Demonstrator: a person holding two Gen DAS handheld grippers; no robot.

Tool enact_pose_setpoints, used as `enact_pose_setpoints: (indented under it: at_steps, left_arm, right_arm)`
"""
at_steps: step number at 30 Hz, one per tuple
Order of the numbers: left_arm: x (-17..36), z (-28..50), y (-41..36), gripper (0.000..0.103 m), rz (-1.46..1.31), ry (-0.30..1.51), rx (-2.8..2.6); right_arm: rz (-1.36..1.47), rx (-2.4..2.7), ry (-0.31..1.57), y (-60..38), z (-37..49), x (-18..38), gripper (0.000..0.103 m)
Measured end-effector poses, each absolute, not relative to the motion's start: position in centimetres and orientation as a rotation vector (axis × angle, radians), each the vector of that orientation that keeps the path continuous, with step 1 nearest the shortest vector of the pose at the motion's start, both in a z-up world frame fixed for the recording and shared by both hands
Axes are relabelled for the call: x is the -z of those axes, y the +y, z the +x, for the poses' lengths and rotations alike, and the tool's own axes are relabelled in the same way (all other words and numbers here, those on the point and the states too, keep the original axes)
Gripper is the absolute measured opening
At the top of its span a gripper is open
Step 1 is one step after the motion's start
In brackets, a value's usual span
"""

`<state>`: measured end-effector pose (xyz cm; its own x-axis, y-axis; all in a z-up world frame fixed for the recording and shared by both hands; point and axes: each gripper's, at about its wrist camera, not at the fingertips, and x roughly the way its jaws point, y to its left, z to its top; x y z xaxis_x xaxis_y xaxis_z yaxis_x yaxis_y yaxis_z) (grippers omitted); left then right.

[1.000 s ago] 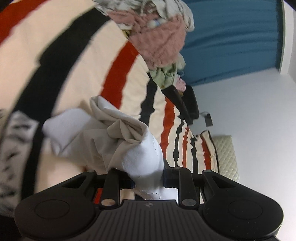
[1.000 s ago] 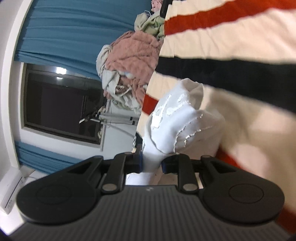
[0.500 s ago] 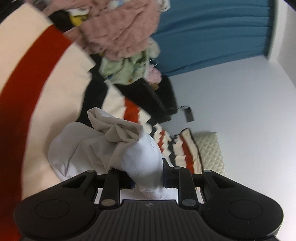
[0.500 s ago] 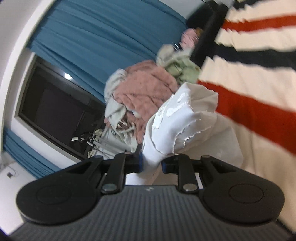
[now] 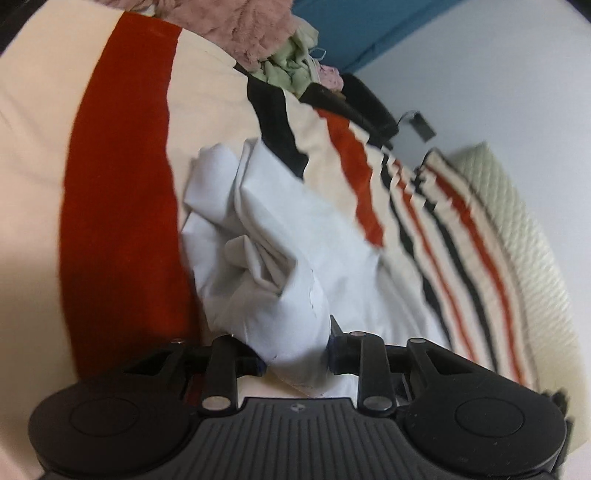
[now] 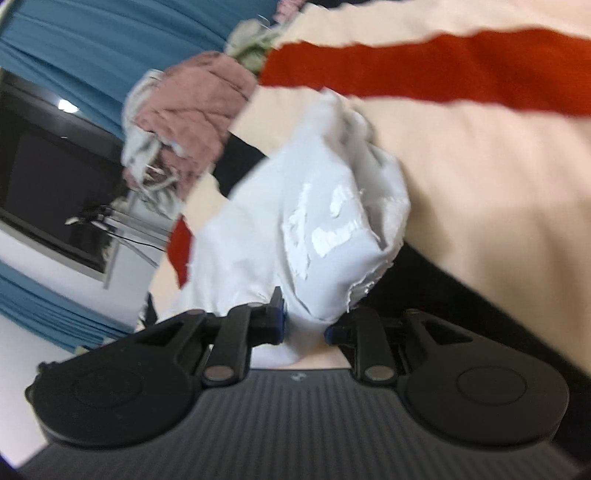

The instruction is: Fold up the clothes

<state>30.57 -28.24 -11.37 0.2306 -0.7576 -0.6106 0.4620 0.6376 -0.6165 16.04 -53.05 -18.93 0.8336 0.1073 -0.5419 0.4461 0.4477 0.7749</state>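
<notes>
Striped bedding (image 5: 122,192) in cream, red and black fills the room's near ground, with blue curtains (image 6: 110,40) behind and a heap of pink and green laundry (image 5: 258,33) at 12 o'clock in the left view. Both tools pinch one white garment (image 5: 280,236): the left gripper (image 5: 293,354) has its jaws closed on a bunched end, the right gripper (image 6: 303,325) likewise clamps a wad bearing a cracked white print (image 6: 328,225). It hangs crumpled between them just over the bedding. In the left view its long axis runs from 6 towards 11 o'clock. Gripped in wads, not along an edge, it could set down creased, or slip free.
</notes>
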Motion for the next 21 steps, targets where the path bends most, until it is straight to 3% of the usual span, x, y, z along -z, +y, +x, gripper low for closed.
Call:
enact_pose_setpoints:
  at_steps: [2,4,5,9,12,21]
  left_arm:
    - [10.7,29.3,-28.2,0.036,-0.266,1.013,0.844]
    - [9.6,27.8,-27.8,0.052,-0.190,0.986,0.820]
    - [8.9,27.2,-27.4,0.055,-0.166,0.981,0.808]
    - [5.3,23.6,-24.4,0.059,-0.116,0.953,0.775]
    - [1.7,20.5,-22.4,0.069,-0.105,0.883,0.771]
    - [-9.5,8.0,-16.2,0.084,-0.017,0.595,0.734]
  right_arm:
    - [1.132,0.252,0.608,-52.8,15.4,18.8,0.026]
    - [1.120,0.297,0.647,-52.4,14.5,17.9,0.026]
    - [1.112,0.319,0.666,-52.1,14.1,17.4,0.026]
    - [1.043,0.342,0.680,-50.3,10.8,14.2,0.026]
    - [0.955,0.331,0.625,-48.8,8.3,10.5,0.026]
    - [0.585,0.285,0.404,-41.1,0.2,-2.2,0.026]
